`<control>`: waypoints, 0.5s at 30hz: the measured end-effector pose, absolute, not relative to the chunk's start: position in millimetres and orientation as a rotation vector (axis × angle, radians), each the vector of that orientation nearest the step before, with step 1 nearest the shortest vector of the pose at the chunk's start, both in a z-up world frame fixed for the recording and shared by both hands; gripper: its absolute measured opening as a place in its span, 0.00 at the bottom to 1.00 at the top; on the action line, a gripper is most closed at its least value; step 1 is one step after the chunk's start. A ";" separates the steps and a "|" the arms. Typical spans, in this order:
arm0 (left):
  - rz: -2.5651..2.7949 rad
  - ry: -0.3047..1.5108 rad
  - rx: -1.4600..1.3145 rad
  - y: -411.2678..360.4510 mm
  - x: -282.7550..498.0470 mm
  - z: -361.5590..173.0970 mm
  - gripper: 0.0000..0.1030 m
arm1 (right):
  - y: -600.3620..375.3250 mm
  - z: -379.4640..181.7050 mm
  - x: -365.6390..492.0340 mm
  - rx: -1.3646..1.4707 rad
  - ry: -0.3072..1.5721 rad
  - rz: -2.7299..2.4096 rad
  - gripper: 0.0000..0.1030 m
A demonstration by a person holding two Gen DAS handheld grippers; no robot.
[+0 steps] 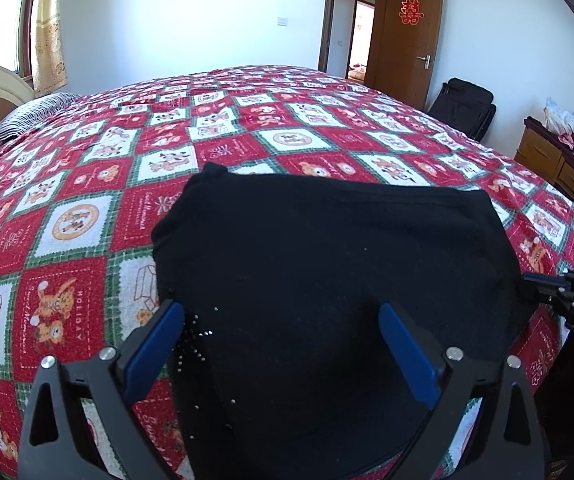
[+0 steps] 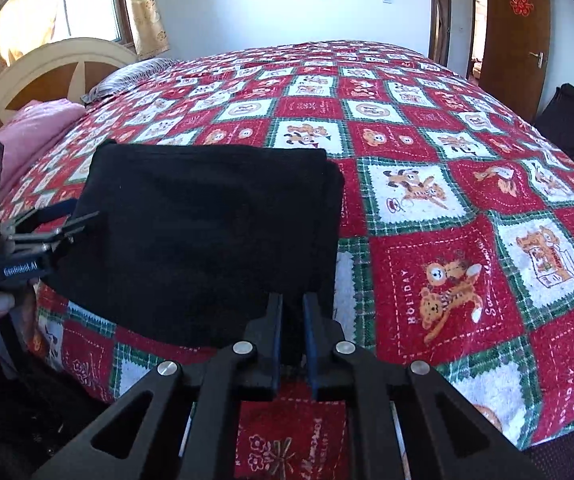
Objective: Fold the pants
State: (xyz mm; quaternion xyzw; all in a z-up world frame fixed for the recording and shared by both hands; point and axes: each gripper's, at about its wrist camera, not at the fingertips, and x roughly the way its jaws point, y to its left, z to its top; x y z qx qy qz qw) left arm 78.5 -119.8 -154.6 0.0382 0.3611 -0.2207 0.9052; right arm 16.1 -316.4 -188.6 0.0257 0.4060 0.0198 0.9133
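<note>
The black pants lie folded into a rough rectangle near the front edge of the bed, also seen in the right wrist view as the same dark pants. My left gripper stands wide open over their near edge, its blue pads on either side of the cloth and not pressing it. My right gripper is shut on the near right corner of the pants, black cloth pinched between its pads. From the left wrist view the right gripper meets the pants' right edge. The left gripper shows at the pants' left side.
A red, white and green checked bedspread covers the bed. At the head lie a striped pillow, a pink cloth and the headboard. Wooden drawers, a black bag and an open door stand to the right.
</note>
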 end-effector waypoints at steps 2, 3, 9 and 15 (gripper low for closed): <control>-0.453 0.726 0.076 -114.5 76.6 -149.9 0.98 | -315.6 -186.6 15.0 0.048 0.825 0.045 0.10; -0.445 0.710 0.077 -110.7 76.1 -148.1 0.98 | -316.9 -184.5 14.0 0.064 0.817 0.051 0.11; -0.369 0.708 -0.003 -77.9 89.3 -152.4 0.99 | -332.5 -168.4 19.5 0.204 0.735 0.059 0.67; -0.385 0.716 -0.038 -76.0 94.7 -162.6 1.00 | -325.0 -175.7 57.2 0.186 0.784 0.049 0.67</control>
